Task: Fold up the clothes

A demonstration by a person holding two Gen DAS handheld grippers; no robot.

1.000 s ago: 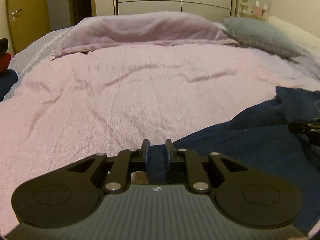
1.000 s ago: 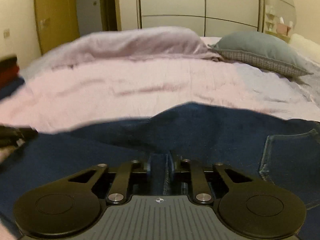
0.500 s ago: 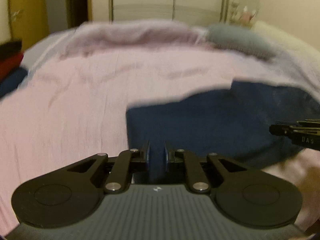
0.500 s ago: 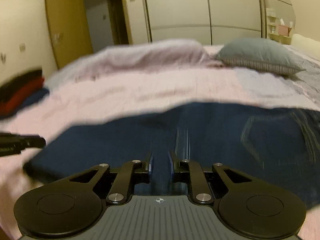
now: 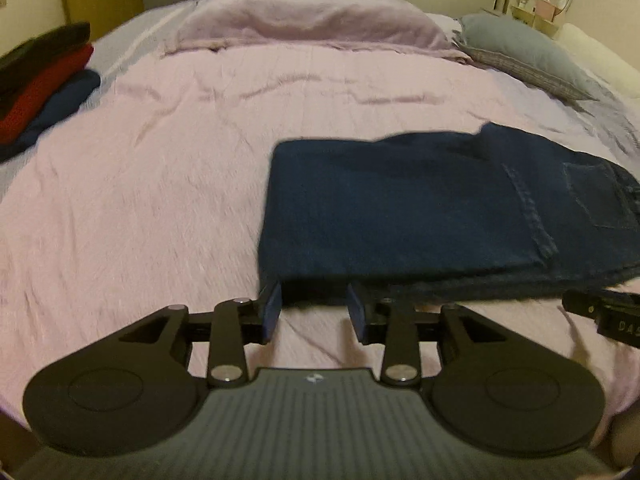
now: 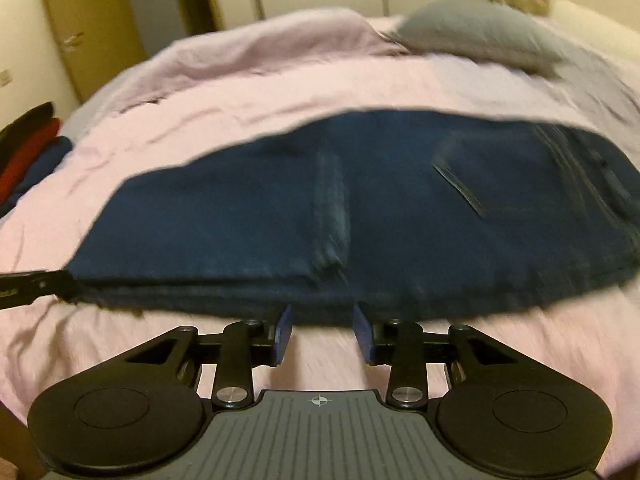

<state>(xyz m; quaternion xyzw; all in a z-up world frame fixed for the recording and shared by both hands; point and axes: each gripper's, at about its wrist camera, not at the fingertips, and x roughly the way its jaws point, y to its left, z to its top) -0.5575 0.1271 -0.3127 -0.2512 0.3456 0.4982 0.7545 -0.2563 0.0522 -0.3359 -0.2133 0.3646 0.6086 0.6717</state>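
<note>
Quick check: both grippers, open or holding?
Left gripper: jaws opening, nothing between them, jeans released.
Right gripper: jaws opening, empty.

we see dark blue jeans (image 5: 420, 208) folded flat on the pink bedspread (image 5: 160, 184), back pocket up, near the bed's near edge.

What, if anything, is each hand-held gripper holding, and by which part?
Nothing. The left hand-held gripper and the right hand-held gripper are both opening, with only bedcover between their jaws, just short of the folded jeans' near edge.
</note>
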